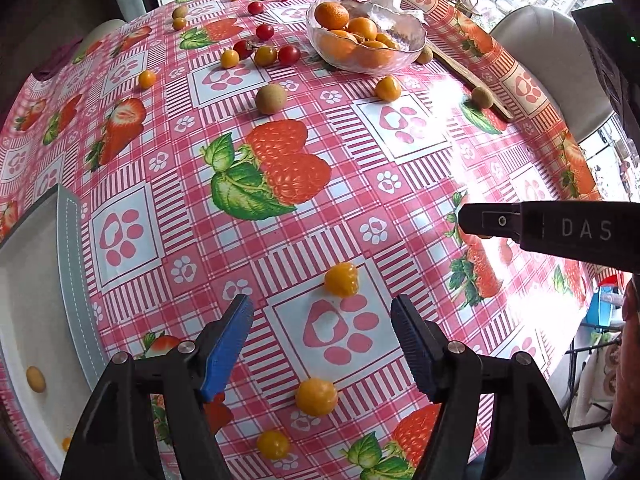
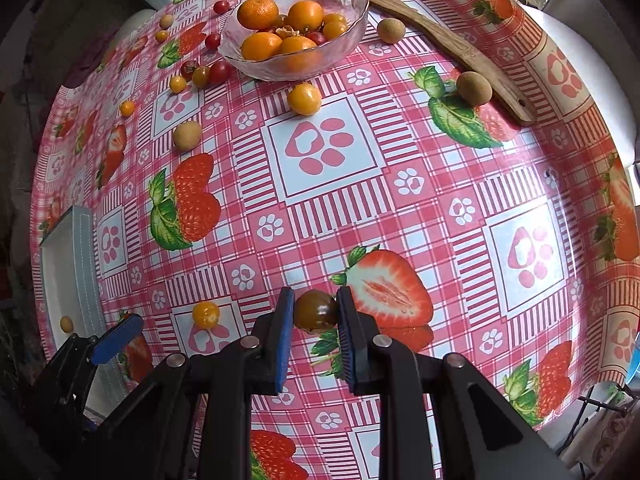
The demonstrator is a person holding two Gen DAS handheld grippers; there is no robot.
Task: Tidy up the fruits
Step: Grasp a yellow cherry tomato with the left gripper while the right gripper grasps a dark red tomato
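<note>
My right gripper (image 2: 316,294) is shut on a dark brownish-green tomato (image 2: 315,311), held just above the strawberry-print tablecloth (image 2: 400,208). My left gripper (image 1: 322,306) stands open above the cloth with nothing between its fingers. Just past its tips lies a yellow cherry tomato (image 1: 341,279). A second yellow tomato (image 1: 316,397) lies on the cloth below the gap of the jaws, and a third (image 1: 273,444) sits nearer me. The right gripper's finger (image 1: 476,222) reaches in from the right in the left wrist view. A blue pad of the left gripper (image 2: 116,338) shows at the lower left.
A white tray (image 1: 68,260) (image 2: 80,264) at the left holds a small yellow fruit (image 1: 35,379). A glass bowl (image 1: 412,50) (image 2: 356,20) of oranges stands at the far side by a wooden board (image 2: 460,48). Red and yellow tomatoes (image 1: 289,55) and brown longans (image 1: 271,98) (image 2: 473,87) lie scattered.
</note>
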